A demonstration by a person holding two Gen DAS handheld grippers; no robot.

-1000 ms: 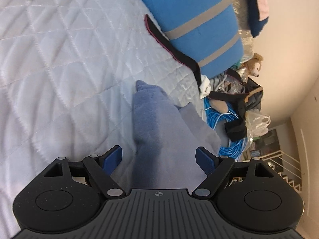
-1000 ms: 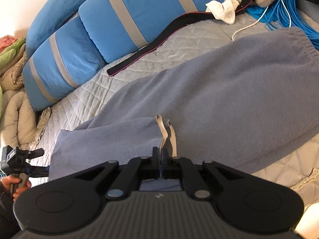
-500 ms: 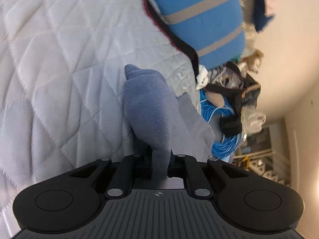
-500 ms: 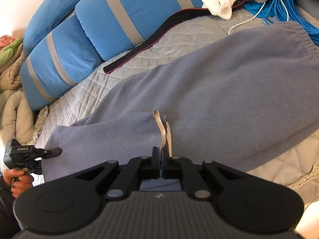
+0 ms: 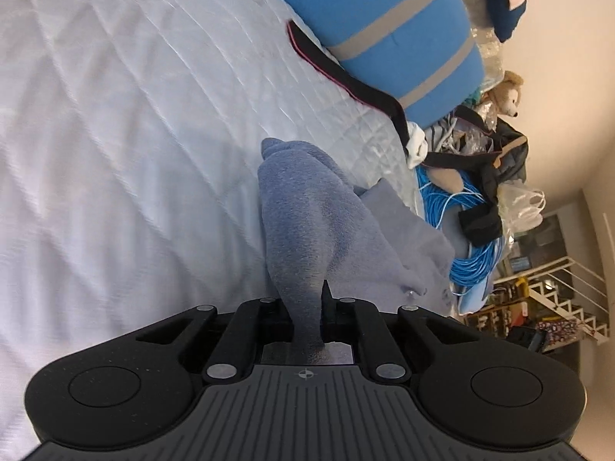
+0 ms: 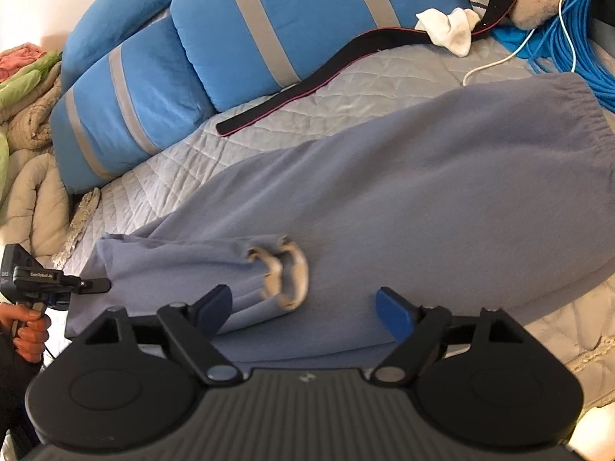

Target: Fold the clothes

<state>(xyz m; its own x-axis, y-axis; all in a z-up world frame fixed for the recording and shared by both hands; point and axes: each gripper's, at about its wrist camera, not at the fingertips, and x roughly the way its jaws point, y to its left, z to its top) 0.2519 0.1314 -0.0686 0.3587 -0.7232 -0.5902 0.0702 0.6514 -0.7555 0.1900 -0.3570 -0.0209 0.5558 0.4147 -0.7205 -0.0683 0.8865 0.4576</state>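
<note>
Sweatpants pinched by left gripper, apparently lifted.

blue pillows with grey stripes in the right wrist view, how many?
2. One striped pillow sits at top centre against the black strap; the other is to its left, nearer the beige blanket. A plain blue cushion lies behind. More may be hidden.

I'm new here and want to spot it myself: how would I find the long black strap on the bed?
Start at the big blue pillows with grey stripes along the head of the quilted bed. At their foot lies the black strap, flat on the quilt. It alone is thin, dark and edged in pink, well apart from the blue-grey sweatpants.
</note>
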